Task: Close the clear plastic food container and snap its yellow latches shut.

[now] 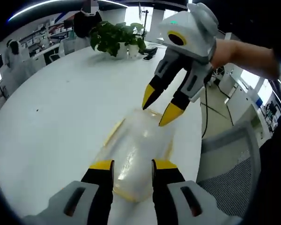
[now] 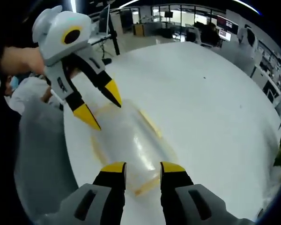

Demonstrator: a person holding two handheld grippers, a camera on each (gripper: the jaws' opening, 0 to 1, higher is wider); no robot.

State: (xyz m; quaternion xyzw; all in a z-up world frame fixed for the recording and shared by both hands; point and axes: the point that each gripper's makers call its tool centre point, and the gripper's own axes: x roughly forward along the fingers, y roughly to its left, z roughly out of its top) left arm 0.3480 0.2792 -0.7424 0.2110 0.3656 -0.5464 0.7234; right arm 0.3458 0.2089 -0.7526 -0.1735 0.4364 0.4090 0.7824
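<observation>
Grippers faced each other over the clear container (image 1: 136,157) on the white surface (image 1: 61,117), one at each end for its yellow latches (image 2: 150,123). Left gripper (image 1: 133,165) and right gripper (image 2: 143,167) both had fingers open, holding nothing.

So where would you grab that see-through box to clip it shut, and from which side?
Probably at the yellow latch running along the long edge of the clear container, coming down from above and squeezing lid to base. The box lies flat on the white table, and both the left gripper and the right gripper hang open over its ends.

One container (image 1: 136,157), two hand-held grippers (image 1: 131,165)
</observation>
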